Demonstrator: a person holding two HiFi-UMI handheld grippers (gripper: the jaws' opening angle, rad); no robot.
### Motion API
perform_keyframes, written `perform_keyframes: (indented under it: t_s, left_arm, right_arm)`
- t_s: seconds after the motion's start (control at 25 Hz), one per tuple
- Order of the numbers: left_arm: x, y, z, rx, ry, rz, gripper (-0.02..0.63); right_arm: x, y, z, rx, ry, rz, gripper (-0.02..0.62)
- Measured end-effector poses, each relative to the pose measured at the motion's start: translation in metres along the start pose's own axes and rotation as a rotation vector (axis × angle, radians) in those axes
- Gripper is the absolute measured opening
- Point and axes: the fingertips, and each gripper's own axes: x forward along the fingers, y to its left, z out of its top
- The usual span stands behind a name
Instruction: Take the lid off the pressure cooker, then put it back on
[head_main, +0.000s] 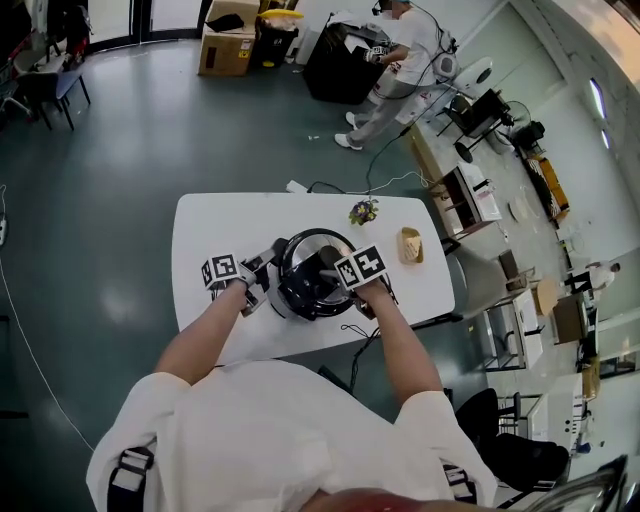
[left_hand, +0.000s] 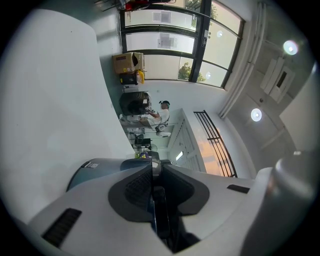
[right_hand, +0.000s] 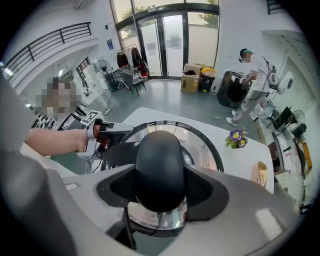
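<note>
Head view: the pressure cooker (head_main: 295, 300) stands in the middle of the surface (head_main: 210, 220), with its lid (head_main: 308, 248) seated on top. The left claw (head_main: 265, 268) comes in from the left at the pot's side. The right claw (head_main: 330, 272) reaches down over the lid from the near side. A small bunch of flowers (head_main: 363, 210) sits farther back, apart from the work.

Left gripper view: the jaws stand almost together, clamped on a thin dark side handle (left_hand: 159, 212) of the cooker — a bracing grip.

Right gripper view: the jaws stand wide but are closed on the lid's black top handle (right_hand: 160, 155), which fills the space between the pads. The lid lies flat on the pot as far as shows.

This looks like the twisting step, with the pot held and the lid gripped — whether to unlock it or to lock it back cannot be told. The next move calls for a firm left hold, a turn about the handle's own axis, and a straight lift only once the rim frees.
</note>
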Motion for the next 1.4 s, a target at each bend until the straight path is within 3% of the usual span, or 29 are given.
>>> perform_keyframes:
  t_s: [0.72, 1.08, 1.4]
  left_arm:
    - [-0.001, 0.004, 0.001, 0.014, 0.026, 0.018, 0.067]
    - [0.003, 0.001, 0.003, 0.021, 0.017, 0.021, 0.067]
    - [0.0, -0.001, 0.002, 0.014, 0.007, 0.028, 0.067]
  right_arm:
    - [-0.007, 0.003, 0.003, -0.013, -0.012, 0.032, 0.281]
    - [-0.055, 0.0, 0.026, -0.041, -0.069, 0.068, 0.281]
    - [-0.099, -0.033, 0.016, 0.01, -0.136, 0.039, 0.281]
